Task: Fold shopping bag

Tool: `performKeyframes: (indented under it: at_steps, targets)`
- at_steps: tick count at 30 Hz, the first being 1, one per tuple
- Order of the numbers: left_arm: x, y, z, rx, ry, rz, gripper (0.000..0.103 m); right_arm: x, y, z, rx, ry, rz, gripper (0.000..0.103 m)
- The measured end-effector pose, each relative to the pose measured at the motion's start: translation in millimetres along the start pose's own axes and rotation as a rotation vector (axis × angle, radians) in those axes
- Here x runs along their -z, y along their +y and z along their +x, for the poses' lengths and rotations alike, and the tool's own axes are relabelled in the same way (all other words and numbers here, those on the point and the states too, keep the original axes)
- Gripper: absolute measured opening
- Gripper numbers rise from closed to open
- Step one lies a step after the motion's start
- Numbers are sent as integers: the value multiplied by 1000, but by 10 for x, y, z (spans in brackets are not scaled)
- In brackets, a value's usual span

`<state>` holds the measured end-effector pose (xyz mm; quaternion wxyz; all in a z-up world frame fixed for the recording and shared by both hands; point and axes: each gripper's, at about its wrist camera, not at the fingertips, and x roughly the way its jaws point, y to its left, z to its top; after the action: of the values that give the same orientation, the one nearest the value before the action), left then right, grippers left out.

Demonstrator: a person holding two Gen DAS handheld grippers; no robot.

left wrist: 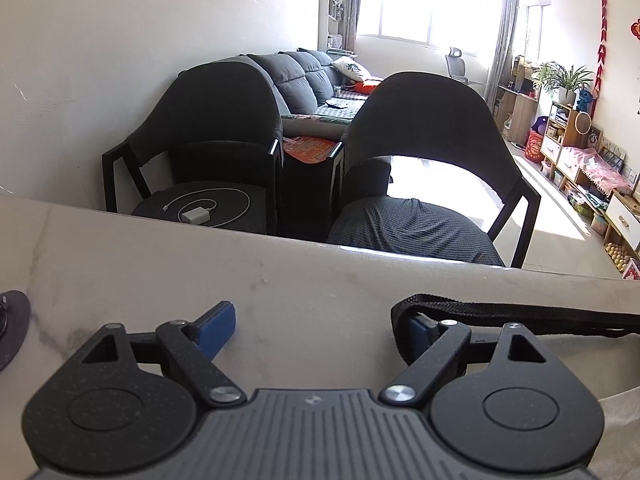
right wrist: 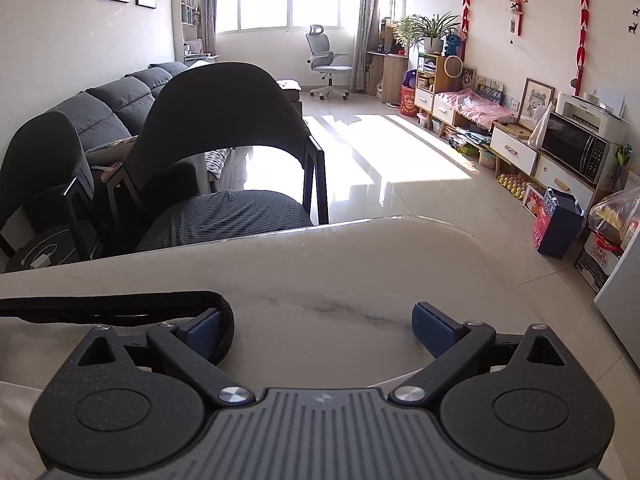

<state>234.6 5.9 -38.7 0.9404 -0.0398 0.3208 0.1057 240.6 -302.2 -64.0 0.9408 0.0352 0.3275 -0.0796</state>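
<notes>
The shopping bag is beige cloth (left wrist: 618,396) with a black webbing strap (left wrist: 520,316), lying on the marble table (left wrist: 280,280). In the left wrist view the strap's looped end curls around the outside of the right blue fingertip (left wrist: 420,330). My left gripper (left wrist: 320,322) is open, with bare tabletop between its pads. In the right wrist view the bag cloth (right wrist: 16,420) fills the lower left, and the strap (right wrist: 120,306) loops around the left blue fingertip (right wrist: 204,330). My right gripper (right wrist: 318,320) is open wide, with only table between its pads.
Two dark chairs (left wrist: 224,128) (left wrist: 432,128) stand tucked against the table's far edge (left wrist: 280,236); a white charger (left wrist: 196,214) lies on one seat. A dark round disc (left wrist: 12,332) sits at the table's left. The table's rounded right corner (right wrist: 500,256) drops off to the floor.
</notes>
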Motion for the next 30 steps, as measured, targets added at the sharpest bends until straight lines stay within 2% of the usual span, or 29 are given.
performKeyframes:
  at_steps: [15, 27, 30]
  targets:
    - [12, 52, 42, 32, -6, -13, 87, -21, -10, 5, -6, 3, -9, 101]
    - [24, 88, 34, 86, -18, -24, 87, -33, 110, -30, -60, -6, -42, 91]
    - [29, 88, 27, 104, -23, -26, 82, -26, 119, -57, -90, -18, -41, 85]
